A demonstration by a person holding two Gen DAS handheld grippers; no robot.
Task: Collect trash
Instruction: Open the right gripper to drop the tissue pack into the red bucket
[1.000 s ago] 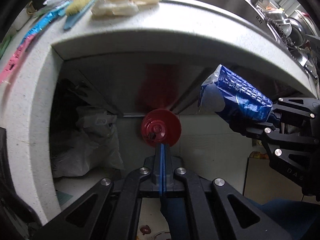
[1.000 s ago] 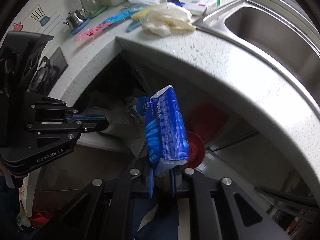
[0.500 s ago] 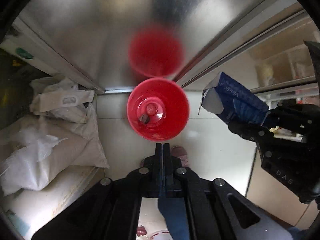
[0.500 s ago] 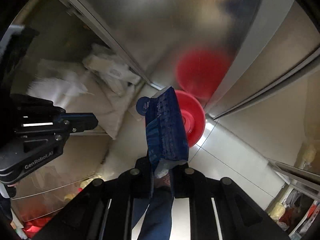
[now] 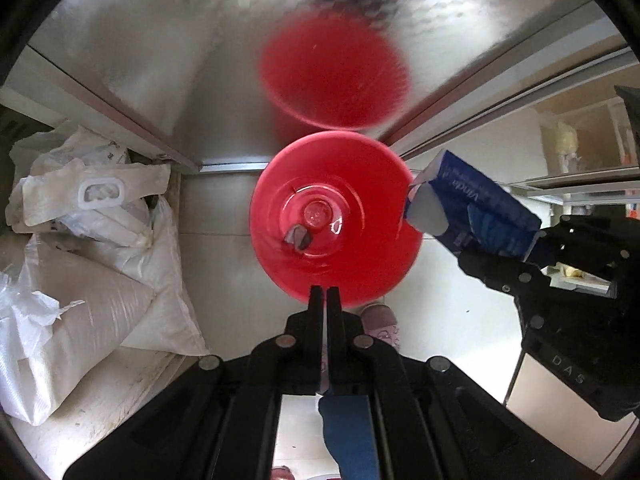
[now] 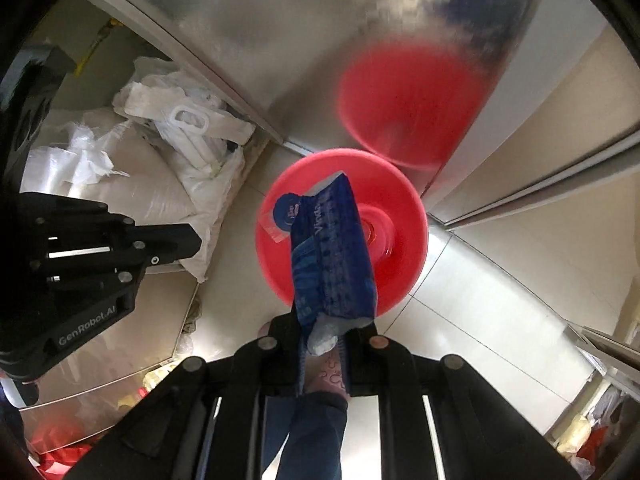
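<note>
I look almost straight down with both cameras. The red bin (image 5: pixel 336 224) stands on the pale tiled floor (image 5: pixel 472 320), against a shiny metal panel (image 5: pixel 160 60) that shows its blurred red reflection (image 5: pixel 334 74). In the bottom of the bin I see a small grey scrap (image 5: pixel 298 237).

My right hand-held gripper (image 6: pixel 326 334) is clamped on the lower end of a blue tissue pack (image 6: pixel 332 256); the jaws stand narrow, with the wrapper pinched between them. In the right wrist view the pack stands up in front of the bin's opening and covers a part of it. In the left wrist view the same pack (image 5: pixel 472 216) is at the right edge of the bin, its pale end just over the rim, and the right hand-held gripper (image 5: pixel 532 256) holds it from the right side.

My left hand-held gripper (image 5: pixel 325 296) has its fingers pressed together with nothing between them. Its tips are at the near rim of the bin. In the right wrist view it (image 6: pixel 188 240) is at the left, well apart from the pack.

To the left of the bin, white sacks and plastic bags (image 5: pixel 92 264) lie piled up.
</note>
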